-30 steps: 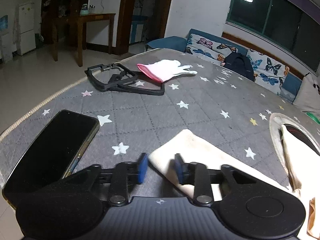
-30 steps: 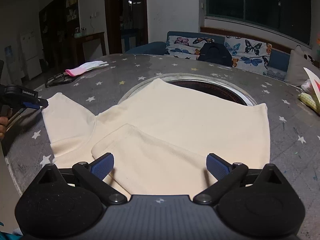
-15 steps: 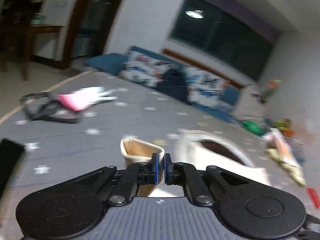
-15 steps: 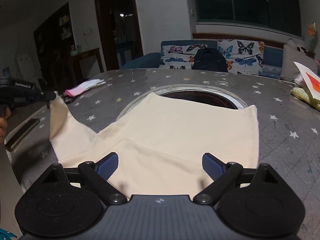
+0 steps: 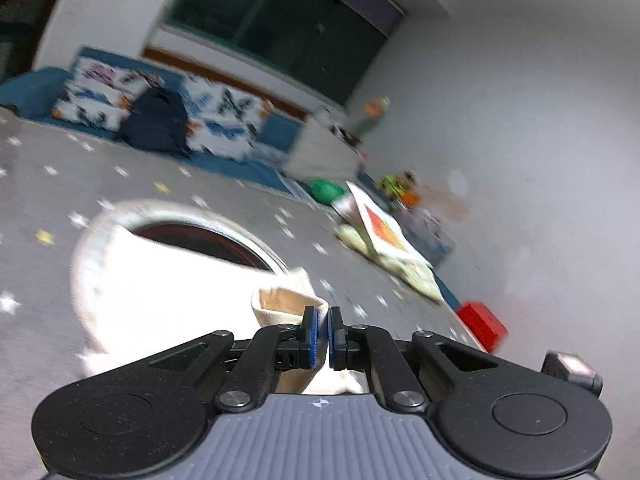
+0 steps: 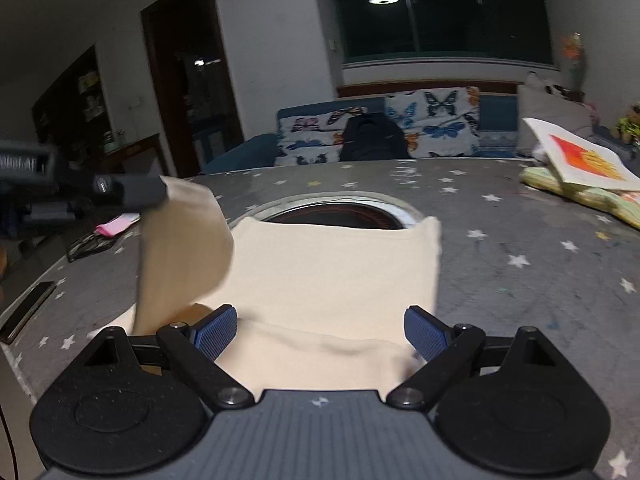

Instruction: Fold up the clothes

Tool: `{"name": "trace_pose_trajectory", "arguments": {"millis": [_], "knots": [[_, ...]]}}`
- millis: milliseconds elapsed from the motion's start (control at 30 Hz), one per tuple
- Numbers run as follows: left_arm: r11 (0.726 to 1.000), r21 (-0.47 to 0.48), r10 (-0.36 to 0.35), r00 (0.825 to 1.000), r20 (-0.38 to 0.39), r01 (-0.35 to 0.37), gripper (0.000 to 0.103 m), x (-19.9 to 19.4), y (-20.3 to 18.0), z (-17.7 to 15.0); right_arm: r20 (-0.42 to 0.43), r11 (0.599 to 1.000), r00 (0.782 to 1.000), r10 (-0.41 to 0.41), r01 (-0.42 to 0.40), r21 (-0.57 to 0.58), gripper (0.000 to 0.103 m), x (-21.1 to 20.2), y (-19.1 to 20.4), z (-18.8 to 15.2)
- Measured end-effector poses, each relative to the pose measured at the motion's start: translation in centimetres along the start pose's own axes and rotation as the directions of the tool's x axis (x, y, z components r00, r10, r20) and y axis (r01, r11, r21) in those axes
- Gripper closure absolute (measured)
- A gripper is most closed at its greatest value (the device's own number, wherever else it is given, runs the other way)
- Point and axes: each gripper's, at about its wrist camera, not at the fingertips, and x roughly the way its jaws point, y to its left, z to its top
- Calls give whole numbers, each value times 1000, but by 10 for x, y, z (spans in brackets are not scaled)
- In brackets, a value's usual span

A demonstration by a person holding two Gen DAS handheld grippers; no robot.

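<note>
A cream shirt lies flat on the grey star-patterned table, its far edge over a round opening. My left gripper is shut on the shirt's left sleeve. In the right wrist view it holds the sleeve lifted in the air, hanging over the shirt's left side. My right gripper is open and empty, low over the shirt's near folded edge.
A phone lies at the table's left edge, with a black frame and pink-white gloves beyond. A book on a green cloth sits at the right. A red box is near the right edge. A sofa with a backpack stands behind.
My left gripper closed on the sleeve, lifted it off the table and swung it right, over the shirt. My right gripper stayed open and shifted slightly forward.
</note>
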Motion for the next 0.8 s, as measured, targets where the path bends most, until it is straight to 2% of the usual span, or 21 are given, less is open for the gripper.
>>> {"name": "trace_pose_trajectory", "arguments": {"millis": [133, 233, 300, 333, 400, 500, 600, 800], "knots": [[999, 25, -33, 996, -80, 35, 96, 25, -6, -15, 5, 999, 999, -36, 36, 26, 11, -5, -13, -2], [998, 57, -32, 991, -128, 40, 87, 32, -5, -26, 9, 998, 999, -53, 53, 39, 11, -8, -20, -2], [996, 85, -24, 989, -143, 36, 76, 31, -5, -32, 9, 998, 999, -51, 51, 43, 12, -7, -21, -2], [995, 96, -24, 989, -147, 38, 67, 29, -4, -34, 7, 998, 999, -49, 49, 44, 13, -7, -21, -2], [991, 132, -13, 990, -139, 31, 60, 23, -1, -35, 3, 998, 999, -42, 41, 44, 15, -5, -21, -1], [974, 224, 66, 992, -105, -41, 60, 9, 5, -42, -10, 999, 1000, -16, 16, 34, 19, -2, -15, -2], [956, 258, 162, 984, -78, -137, 60, -10, 21, -49, -33, 1000, 999, 22, -22, 13, 26, 2, -6, -4], [909, 282, 335, 940, -60, -306, 60, -45, 57, -65, -108, 997, 992, 72, -72, -1, 39, 17, 5, -13]]}}
